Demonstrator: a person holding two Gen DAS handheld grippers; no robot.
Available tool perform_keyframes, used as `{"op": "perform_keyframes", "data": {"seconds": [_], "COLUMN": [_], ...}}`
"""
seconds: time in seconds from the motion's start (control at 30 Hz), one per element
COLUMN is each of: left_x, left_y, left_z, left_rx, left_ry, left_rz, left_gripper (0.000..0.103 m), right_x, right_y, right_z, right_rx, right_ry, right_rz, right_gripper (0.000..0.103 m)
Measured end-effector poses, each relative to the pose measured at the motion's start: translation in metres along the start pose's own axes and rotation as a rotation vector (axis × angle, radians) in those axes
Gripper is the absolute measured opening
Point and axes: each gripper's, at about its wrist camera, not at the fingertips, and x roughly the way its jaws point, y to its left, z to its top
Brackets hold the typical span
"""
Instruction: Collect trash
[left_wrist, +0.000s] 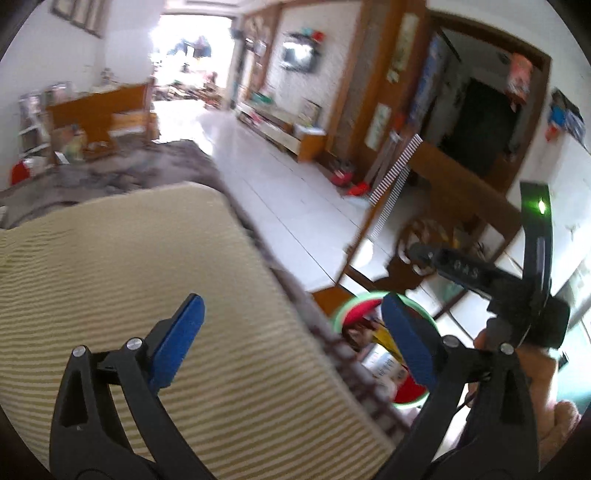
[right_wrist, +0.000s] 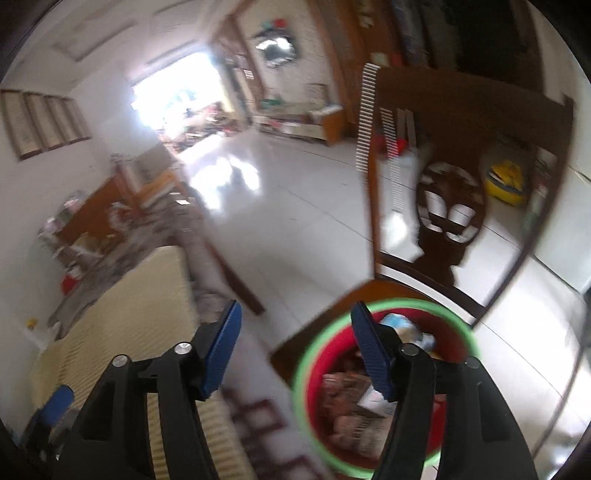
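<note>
**While Both Grippers Hang Empty, the Bin Sits Filled Beside the Chair**

Although both views are blurred, the left gripper (left_wrist: 291, 339) is seen with its blue fingers (left_wrist: 183, 338) spread wide and nothing between them, above a cream striped cushion (left_wrist: 129, 277). The right gripper (right_wrist: 295, 350) is likewise held apart and empty, one blue finger (right_wrist: 371, 354) overlapping the red bin (right_wrist: 456, 343). The bin, rimmed in green, is placed on the white tiled floor (right_wrist: 288, 206) just beside a dark wooden chair (right_wrist: 452, 214), and is filled with crumpled trash (right_wrist: 347, 398). A yellow object (right_wrist: 506, 182) is seen beyond the chair back.
</note>
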Motion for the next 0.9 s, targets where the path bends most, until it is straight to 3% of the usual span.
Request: {"op": "perform_keyframes", "data": {"seconds": [0.13,0.27,0.4,0.5,0.63,0.9], "left_x": [-0.037,-0.074,-0.093,-0.092,-0.097,-0.107], "left_y": [0.038,0.073,0.106,0.136,0.152,0.155], "left_z": [0.01,0.012,0.004,0.001,0.0,0.0], "left_rx": [-0.002,0.041,0.031,-0.074,-0.13,-0.148], "left_ry": [-0.075,-0.162,-0.229,-0.205,-0.206,-0.233], "left_rz": [0.092,0.196,0.276,0.265,0.306,0.313], "left_gripper": [0.097,0.098,0.098,0.098,0.098,0.098], "right_x": [-0.004,-0.013,-0.019,-0.018,-0.014,-0.007], "right_y": [0.051,0.105,0.144,0.16,0.161,0.169], "right_z": [-0.008,-0.022,-0.037,-0.043,-0.044,-0.05], "right_rx": [-0.076,-0.162,-0.225,-0.245,-0.2,-0.179], "right_ry": [-0.036,-0.094,-0.144,-0.159,-0.164,-0.135], "right_rz": [0.097,0.193,0.264,0.284,0.295,0.27], "right_gripper": [0.064,0.079,0.086,0.088,0.091,0.091]}}
